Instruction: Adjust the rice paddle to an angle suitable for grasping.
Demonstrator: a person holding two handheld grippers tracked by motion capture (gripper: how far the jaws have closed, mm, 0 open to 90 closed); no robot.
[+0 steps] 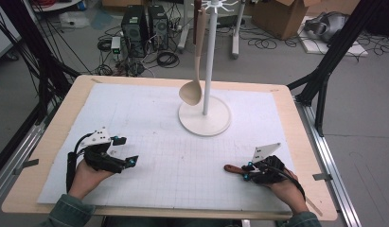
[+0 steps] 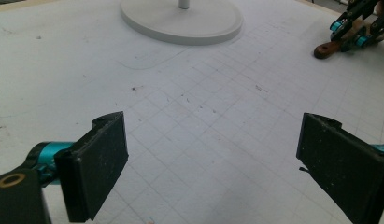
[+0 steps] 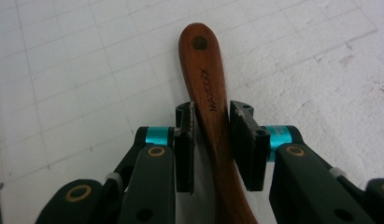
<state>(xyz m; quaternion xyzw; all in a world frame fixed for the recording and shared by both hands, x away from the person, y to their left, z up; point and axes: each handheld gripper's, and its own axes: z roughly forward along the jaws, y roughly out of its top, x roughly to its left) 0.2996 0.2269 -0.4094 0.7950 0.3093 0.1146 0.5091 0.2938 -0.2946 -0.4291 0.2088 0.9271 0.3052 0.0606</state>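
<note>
My left gripper [image 1: 122,152] rests low over the white gridded mat [image 1: 149,123] near the table's left edge, toward the near left corner, and its two black pads [image 2: 94,170] stand wide apart with only bare mat between them. From the left gripper view I look across the mat toward the round white base [image 2: 180,21] of the utensil stand [image 1: 208,56], which sits toward the far edge of the table, a little right of the middle. A pale beige ladle [image 1: 194,71] hangs from the top of that stand, its bowl just above the base on the left side of the pole. Near the table's near right corner, my right gripper [image 1: 246,171] lies low on the mat with its jaws drawn in narrow around a brown wooden handle [image 3: 213,107]. The handle lies flat on the mat, its rounded end with a hanging hole pointing away from my hand toward the middle of the table. In the right gripper view the pads sit close on both sides of the handle; the left pad seems to touch it, but I cannot tell whether the right one presses.
</note>
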